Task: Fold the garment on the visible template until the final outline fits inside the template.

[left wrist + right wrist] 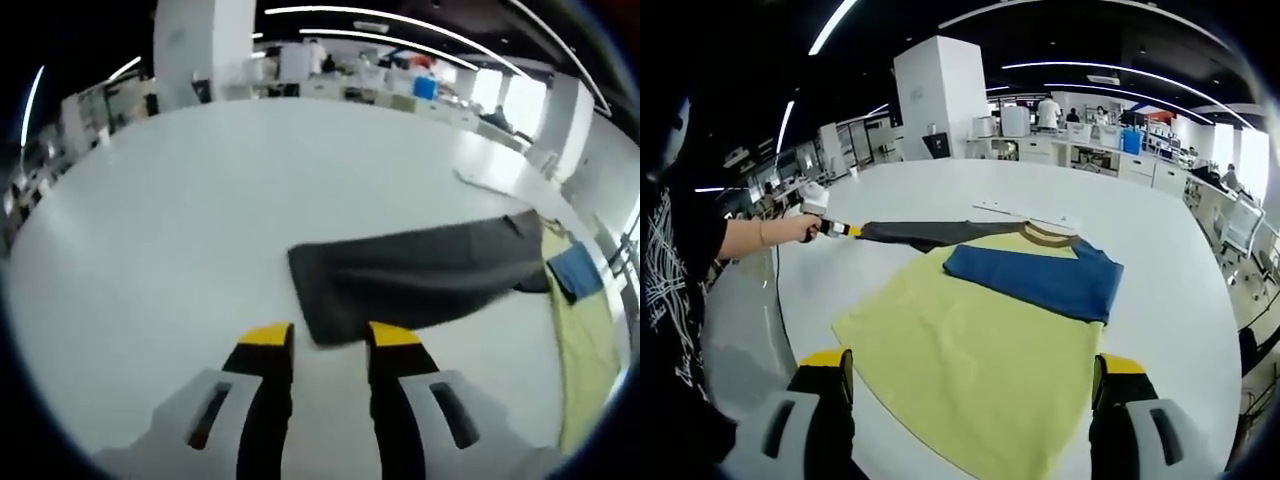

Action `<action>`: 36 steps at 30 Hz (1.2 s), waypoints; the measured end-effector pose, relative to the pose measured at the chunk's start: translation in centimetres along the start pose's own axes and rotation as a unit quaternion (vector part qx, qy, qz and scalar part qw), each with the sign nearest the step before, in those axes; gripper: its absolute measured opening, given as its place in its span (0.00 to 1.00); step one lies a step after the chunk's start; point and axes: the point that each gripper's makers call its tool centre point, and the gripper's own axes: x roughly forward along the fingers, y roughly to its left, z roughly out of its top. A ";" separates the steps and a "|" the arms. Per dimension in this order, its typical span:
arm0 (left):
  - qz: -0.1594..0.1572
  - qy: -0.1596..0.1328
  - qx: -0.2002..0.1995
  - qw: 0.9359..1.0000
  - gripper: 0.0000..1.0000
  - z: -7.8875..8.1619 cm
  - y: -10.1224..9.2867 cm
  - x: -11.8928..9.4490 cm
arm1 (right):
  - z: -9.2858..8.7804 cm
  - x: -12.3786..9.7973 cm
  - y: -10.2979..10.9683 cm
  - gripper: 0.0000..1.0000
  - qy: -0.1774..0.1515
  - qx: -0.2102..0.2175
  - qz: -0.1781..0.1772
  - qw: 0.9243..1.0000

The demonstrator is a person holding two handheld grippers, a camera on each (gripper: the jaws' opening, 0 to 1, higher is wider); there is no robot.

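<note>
A yellow shirt lies flat on the white table, its brown collar at the far side. Its blue sleeve is folded across the chest. Its dark grey sleeve stretches straight out to the left. My left gripper, held in a person's hand, is at that sleeve's end. In the left gripper view the grey sleeve ends just ahead of my left gripper, whose jaws stand apart. My right gripper is wide open over the shirt's near hem, its jaws well apart.
A pale flat strip lies on the table beyond the collar. A person's arm and dark shirt are at the left of the right gripper view. Desks, a white pillar and people stand behind the table. Bare tabletop spreads left of the sleeve.
</note>
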 end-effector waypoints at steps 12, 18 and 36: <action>0.005 0.010 -0.017 1.000 0.16 -0.5 -0.3 0.5 | -0.2 0.1 -0.1 0.99 0.007 -0.005 0.000 1.000; 0.036 0.018 -0.017 0.999 0.10 -0.4 -0.2 0.6 | -0.3 0.2 -0.2 0.99 0.010 -0.006 -0.002 1.000; 0.028 0.010 0.023 0.999 0.01 0.8 -0.4 1.0 | -0.8 0.2 0.1 0.99 0.014 -0.003 0.003 1.000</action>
